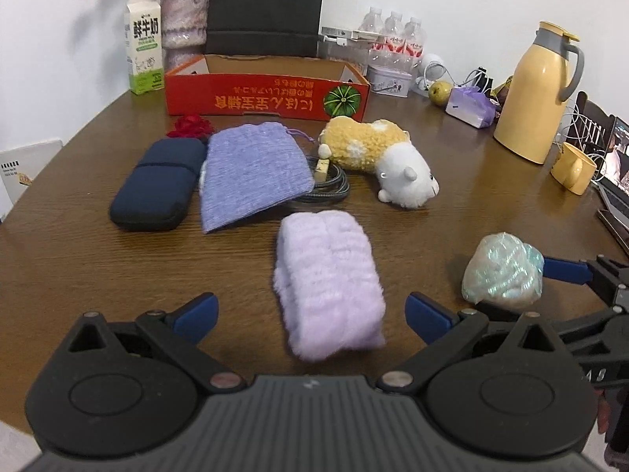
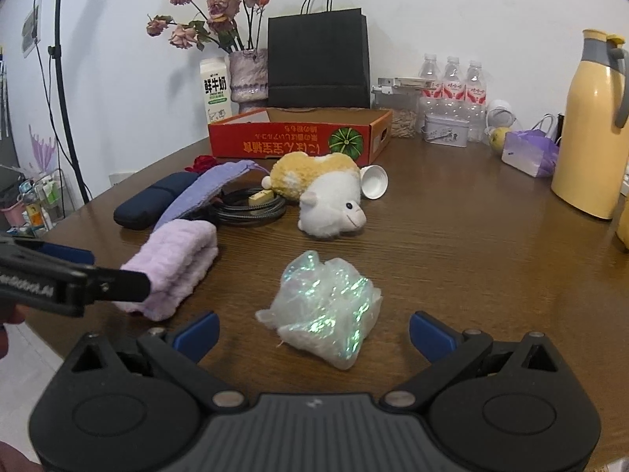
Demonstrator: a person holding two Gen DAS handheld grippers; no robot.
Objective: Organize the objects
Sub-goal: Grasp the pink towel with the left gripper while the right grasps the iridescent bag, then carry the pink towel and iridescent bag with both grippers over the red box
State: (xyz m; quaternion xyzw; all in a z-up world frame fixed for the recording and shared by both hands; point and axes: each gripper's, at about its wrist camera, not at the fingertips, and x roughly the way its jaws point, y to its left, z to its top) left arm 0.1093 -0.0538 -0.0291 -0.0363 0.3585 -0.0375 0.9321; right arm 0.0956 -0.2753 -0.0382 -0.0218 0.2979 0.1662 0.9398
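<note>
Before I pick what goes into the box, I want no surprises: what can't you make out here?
- Orange box interior: front wall hides it in both views.
- Coiled cable: the purple knit pouch covers most of it in the left view.
- White cup: behind the plush sheep, unseen in the left view.
- Iridescent bag contents: film too crinkled.

Lilac fluffy towel (image 1: 328, 279), iridescent wrapped bundle (image 2: 328, 306), orange-red box (image 1: 267, 92).

Left claw (image 1: 310, 314) spread wide, straddling lilac fluffy cloth (image 1: 328, 283) on table (image 1: 78, 259).
</note>
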